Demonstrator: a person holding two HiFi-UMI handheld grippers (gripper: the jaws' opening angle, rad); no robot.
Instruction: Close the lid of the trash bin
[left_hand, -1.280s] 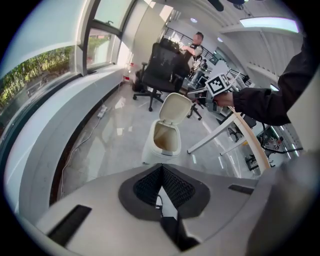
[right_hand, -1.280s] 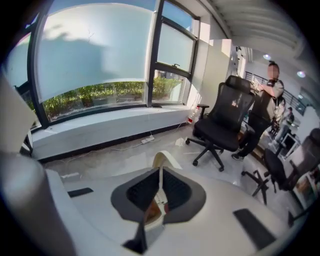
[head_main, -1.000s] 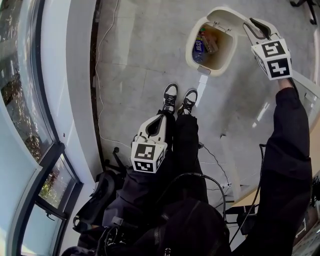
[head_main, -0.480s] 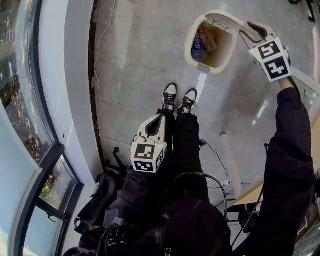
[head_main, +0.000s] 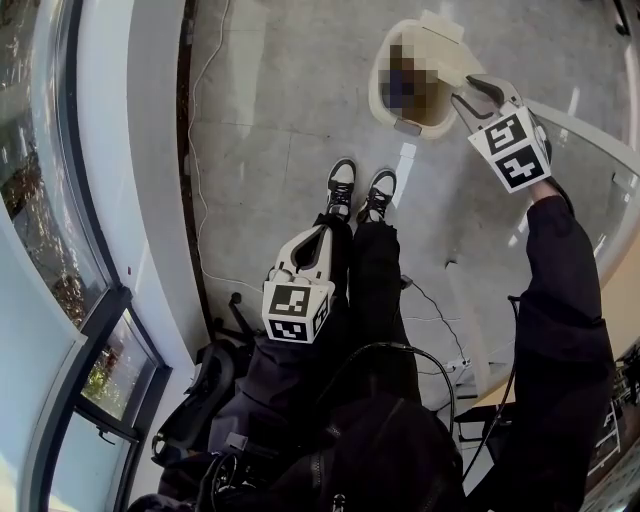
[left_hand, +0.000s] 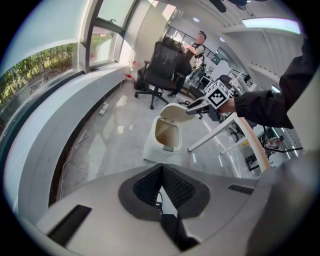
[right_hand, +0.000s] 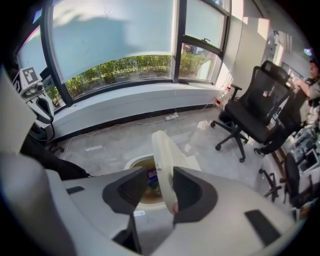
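Pale floor tiles (head_main: 260, 150) run beside the curved window. The left gripper (head_main: 320, 233) hangs by the legs, jaws together, empty. Ahead, the trash bin (head_main: 376, 90) is open, its lid (right_hand: 162, 160) upright between the right gripper's (head_main: 463, 90) wide-spread jaws. I'd tip the lid forward and ease it down evenly.

Bright daylight floods in through curved windows (right_hand: 120, 65) and glares in white streaks on the glossy floor (head_main: 280, 100). Both gripper views bulge fisheye-style, darkening to black at their rounded corners.
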